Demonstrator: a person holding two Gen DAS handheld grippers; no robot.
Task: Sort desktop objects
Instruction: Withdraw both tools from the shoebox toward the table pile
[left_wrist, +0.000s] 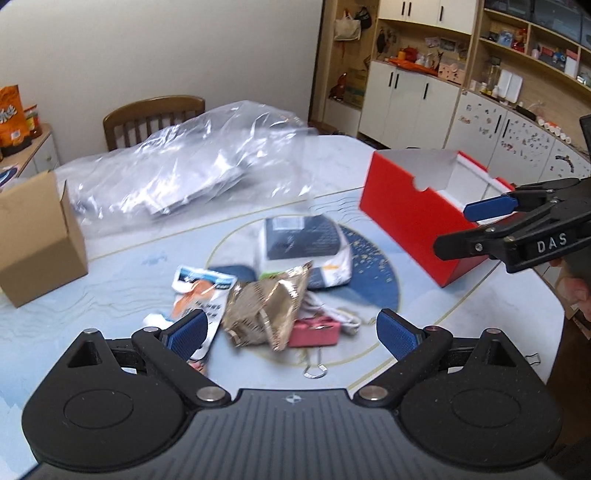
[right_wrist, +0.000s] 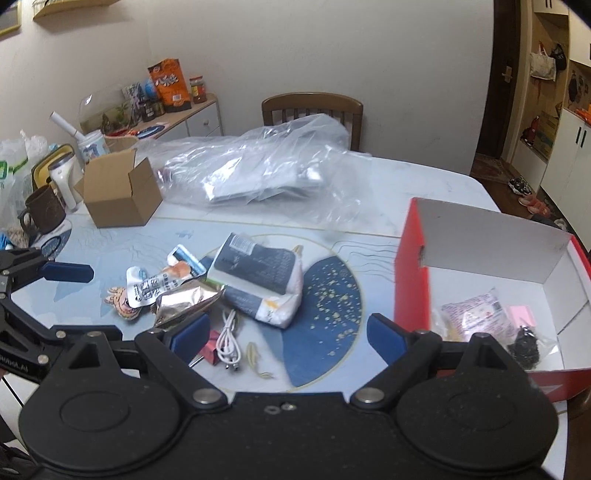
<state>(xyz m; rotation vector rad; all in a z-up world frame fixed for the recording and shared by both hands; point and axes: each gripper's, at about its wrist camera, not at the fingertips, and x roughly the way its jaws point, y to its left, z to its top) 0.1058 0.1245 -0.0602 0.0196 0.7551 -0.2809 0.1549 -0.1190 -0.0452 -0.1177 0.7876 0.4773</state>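
A heap of small items lies mid-table: a crumpled gold foil wrapper (left_wrist: 266, 310) (right_wrist: 184, 301), a white sachet (right_wrist: 147, 288), a dark packet on a white bag (right_wrist: 255, 266), a white cable (right_wrist: 229, 343) and a pink block (left_wrist: 314, 330). My left gripper (left_wrist: 291, 334) hovers open just before the gold wrapper, with nothing between its pads. My right gripper (right_wrist: 288, 336) is open and empty over the cable and the blue round print. To its right stands a red box (right_wrist: 412, 273) (left_wrist: 406, 210) with a pink snack packet (right_wrist: 476, 314) inside.
A brown cardboard box (right_wrist: 118, 195) stands open at the left. A big clear plastic bag (right_wrist: 266, 166) covers the far side before a wooden chair (right_wrist: 312, 107). A dark mug (right_wrist: 40, 210) and kitchen items crowd the far left. A binder clip (left_wrist: 314, 369) lies near the front.
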